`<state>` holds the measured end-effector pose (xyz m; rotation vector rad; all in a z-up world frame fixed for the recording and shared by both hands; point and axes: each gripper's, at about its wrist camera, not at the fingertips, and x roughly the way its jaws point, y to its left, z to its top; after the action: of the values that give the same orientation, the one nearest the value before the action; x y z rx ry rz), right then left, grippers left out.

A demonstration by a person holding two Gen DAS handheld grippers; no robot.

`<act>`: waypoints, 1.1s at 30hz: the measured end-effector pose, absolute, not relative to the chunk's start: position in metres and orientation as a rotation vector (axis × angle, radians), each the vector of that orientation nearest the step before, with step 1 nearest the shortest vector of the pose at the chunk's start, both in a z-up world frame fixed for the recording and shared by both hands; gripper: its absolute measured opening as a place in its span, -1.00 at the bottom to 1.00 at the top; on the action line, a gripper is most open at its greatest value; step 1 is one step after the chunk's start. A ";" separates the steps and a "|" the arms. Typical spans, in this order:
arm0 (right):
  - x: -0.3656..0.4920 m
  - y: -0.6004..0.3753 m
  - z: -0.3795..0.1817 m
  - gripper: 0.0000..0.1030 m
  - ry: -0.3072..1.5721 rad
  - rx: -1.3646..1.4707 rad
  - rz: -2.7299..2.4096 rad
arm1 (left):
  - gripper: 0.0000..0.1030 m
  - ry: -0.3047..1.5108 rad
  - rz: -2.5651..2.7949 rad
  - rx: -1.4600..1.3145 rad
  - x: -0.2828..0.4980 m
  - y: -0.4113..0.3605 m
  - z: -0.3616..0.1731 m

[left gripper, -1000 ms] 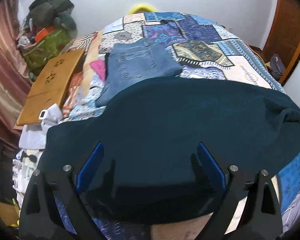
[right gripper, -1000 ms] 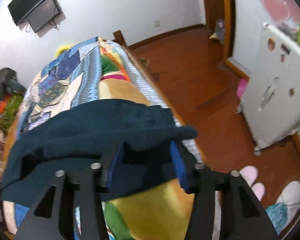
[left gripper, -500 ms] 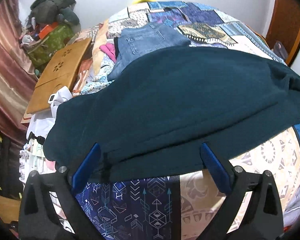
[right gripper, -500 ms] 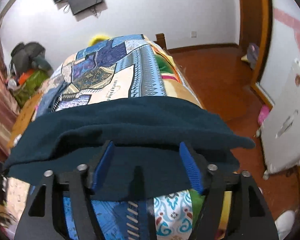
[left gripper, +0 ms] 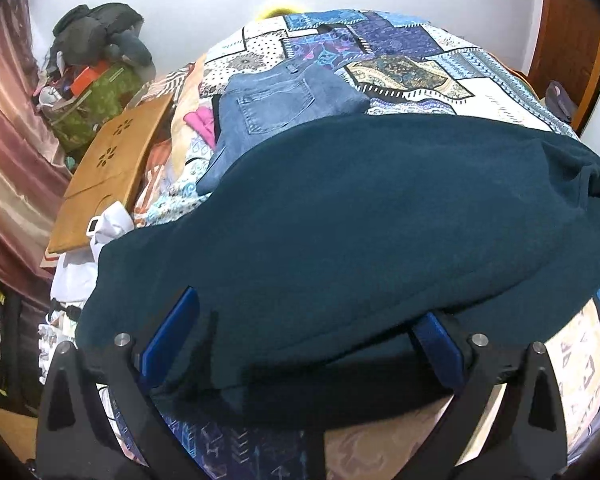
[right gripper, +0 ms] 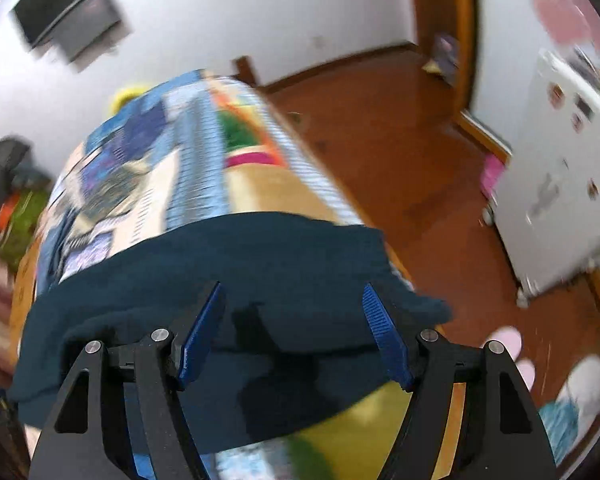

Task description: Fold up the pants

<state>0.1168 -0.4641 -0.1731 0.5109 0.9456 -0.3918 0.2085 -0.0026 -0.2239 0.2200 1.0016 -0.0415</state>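
Observation:
Dark teal pants (left gripper: pixel 360 216) lie across the near end of a patchwork-covered bed (left gripper: pixel 400 52), folded into a wide band. My left gripper (left gripper: pixel 300 332) is open, its blue pads spread wide over the near left edge of the pants; the right pad sits partly under the fabric. In the right wrist view the same pants (right gripper: pixel 228 264) reach the bed's right side. My right gripper (right gripper: pixel 294 328) is open, its fingers straddling the near edge of the cloth. That view is blurred by motion.
Folded blue jeans (left gripper: pixel 276 104) lie farther back on the bed. A wooden lap tray (left gripper: pixel 108 172), bags and clothes crowd the floor at left. At right are wooden floor (right gripper: pixel 400 128), a white fridge (right gripper: pixel 560 184) and pink slippers (right gripper: pixel 512 352).
Both grippers stayed open. The left one has moved forward again over the pants' near edge. The right one has swung to the right, toward the bed's side and the floor.

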 end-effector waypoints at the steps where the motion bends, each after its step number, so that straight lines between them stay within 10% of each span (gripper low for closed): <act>1: 0.114 -0.473 -0.175 0.31 0.945 0.555 -0.408 | 1.00 0.997 -0.045 0.218 0.210 -0.003 -0.223; 5: 0.110 -0.495 -0.194 0.31 0.976 0.744 -0.425 | 0.77 0.976 -0.077 0.207 0.212 -0.009 -0.221; 12: 0.112 -0.484 -0.221 0.12 1.072 0.782 -0.409 | -0.30 0.960 -0.151 0.212 0.213 -0.029 -0.217; 17: 0.116 -0.480 -0.223 -0.44 1.090 0.740 -0.351 | -0.58 0.941 -0.151 0.207 0.216 -0.032 -0.213; 23: 0.128 -0.468 -0.217 -0.59 1.143 0.543 -0.343 | -0.76 0.872 -0.150 0.137 0.211 -0.018 -0.183; 30: 0.134 -0.411 -0.157 -0.49 1.059 0.234 -0.210 | -0.77 0.898 -0.189 0.113 0.197 -0.009 -0.180; 33: 0.136 -0.379 -0.150 0.11 1.046 0.124 -0.097 | -0.78 0.906 -0.189 0.126 0.192 -0.016 -0.186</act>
<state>0.1364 -0.3786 -0.1499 0.1241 1.0463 -0.0971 0.1920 -0.0158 -0.1862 0.1262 0.9057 -0.1894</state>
